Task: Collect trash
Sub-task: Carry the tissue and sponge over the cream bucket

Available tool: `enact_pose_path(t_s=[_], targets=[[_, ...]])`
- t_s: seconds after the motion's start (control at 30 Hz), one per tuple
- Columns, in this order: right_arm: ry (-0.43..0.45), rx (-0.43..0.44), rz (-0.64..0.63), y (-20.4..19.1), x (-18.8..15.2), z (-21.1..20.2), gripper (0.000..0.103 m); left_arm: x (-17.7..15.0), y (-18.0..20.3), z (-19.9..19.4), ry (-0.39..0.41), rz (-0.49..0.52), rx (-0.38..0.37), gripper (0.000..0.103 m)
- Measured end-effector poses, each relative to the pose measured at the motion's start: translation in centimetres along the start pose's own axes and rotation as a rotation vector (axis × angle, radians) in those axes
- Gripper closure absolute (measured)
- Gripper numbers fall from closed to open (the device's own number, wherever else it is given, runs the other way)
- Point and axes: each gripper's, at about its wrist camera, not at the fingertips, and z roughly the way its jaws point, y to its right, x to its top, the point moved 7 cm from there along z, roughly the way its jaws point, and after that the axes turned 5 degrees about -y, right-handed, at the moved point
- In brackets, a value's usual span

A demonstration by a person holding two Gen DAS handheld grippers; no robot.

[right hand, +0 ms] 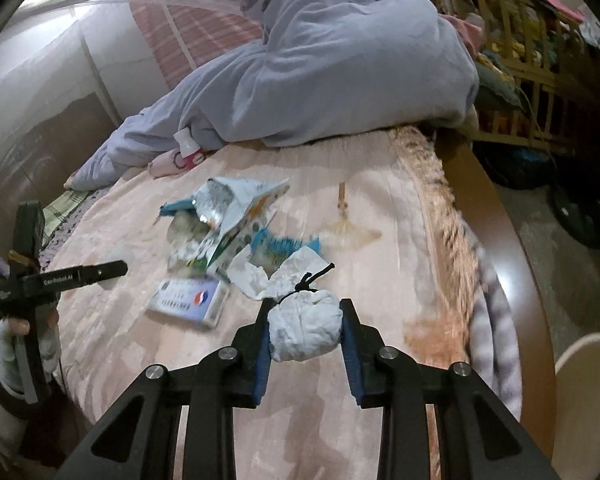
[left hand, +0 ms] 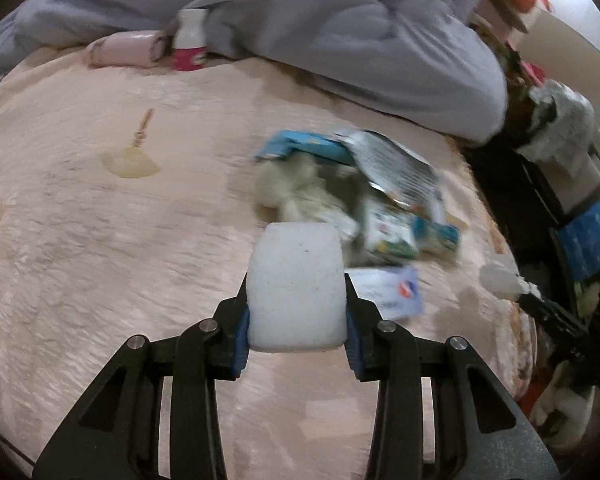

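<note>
From my left wrist camera, my left gripper [left hand: 297,312] is clamped on a white foam block [left hand: 296,286], its blue pads pressed against both sides, held above the pink blanket [left hand: 100,248]. Beyond the block lies the trash pile [left hand: 352,192]: a blue and silver wrapper, crumpled tissue, a small green-printed carton, and a white card with a red and blue mark [left hand: 388,288] just right of my jaws. Farther back a small white bottle with a pink label [left hand: 190,40] stands against the grey-blue duvet [left hand: 320,28], and a pale tassel [left hand: 130,158] lies flat, well apart to the left. From my right wrist camera, my right gripper [right hand: 305,330] is squeezed onto a white tied-off bundle [right hand: 304,330], a black cord knotted at its top, lifted over the same blanket [right hand: 380,208]. The remaining litter [right hand: 228,220] sits ahead and to the left, with the card [right hand: 190,302] nearest me. At the left edge my gloved hand [right hand: 10,344] holds the other gripper's handle. A striped cloth [right hand: 496,320] hangs over the bed's right edge.
</note>
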Motion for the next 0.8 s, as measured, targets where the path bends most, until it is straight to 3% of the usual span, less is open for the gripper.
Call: enact_pose_path(t_s=[0.2,0.8], targets=[[0.019,0.038,0.051,0.2,-2.0,-2.0,0.073,-0.9,4.0,-0.4,-0.006,0.058,-0.033,0.067],[0.081,-0.008,0.101,3.2,-4.3,-7.2,0.073,-3.1,14.9,-0.4,-0.039,0.248,-0.099,0.067]])
